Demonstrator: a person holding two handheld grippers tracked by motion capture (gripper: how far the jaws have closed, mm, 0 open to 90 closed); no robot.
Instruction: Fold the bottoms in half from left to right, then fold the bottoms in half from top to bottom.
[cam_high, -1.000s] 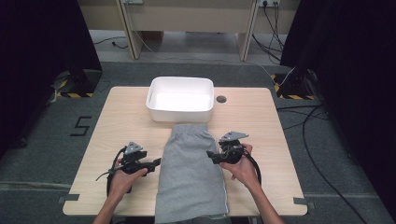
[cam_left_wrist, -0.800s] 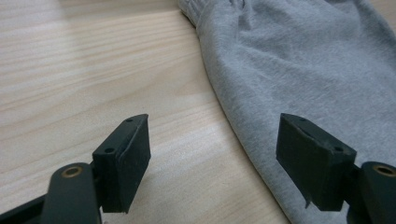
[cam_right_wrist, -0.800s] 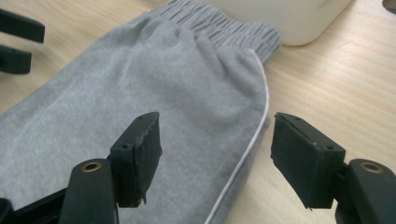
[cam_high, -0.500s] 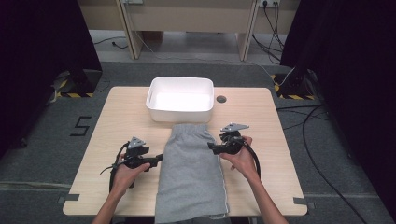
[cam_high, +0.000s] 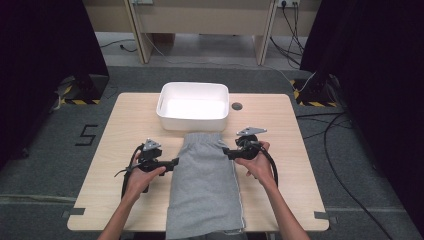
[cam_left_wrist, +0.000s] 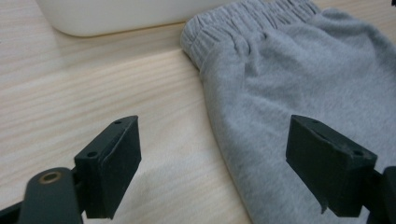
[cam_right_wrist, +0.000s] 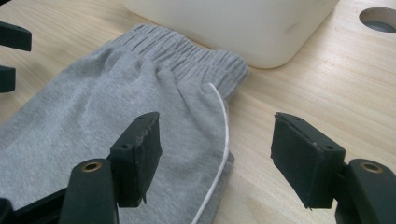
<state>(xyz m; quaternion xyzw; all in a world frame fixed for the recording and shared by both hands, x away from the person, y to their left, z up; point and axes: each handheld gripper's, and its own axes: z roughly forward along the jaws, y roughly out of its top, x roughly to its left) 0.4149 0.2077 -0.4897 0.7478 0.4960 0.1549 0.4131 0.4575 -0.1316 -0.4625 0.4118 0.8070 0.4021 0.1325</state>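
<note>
- A black figure "5" (cam_high: 87, 135) is marked on the grey floor (cam_high: 45, 165), just left of the wooden table (cam_high: 125, 115).
- Yellow-and-black hazard stripes (cam_high: 80, 101) run along the floor-level bases at the left and at the right (cam_high: 312, 103) of the table; they carry no words.
- No other text, label or brand can be read.

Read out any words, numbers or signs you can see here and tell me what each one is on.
"5": a black numeral on the grey floor, left of the table.
No writing shows on the bin, the grey shorts or either claw.
</note>
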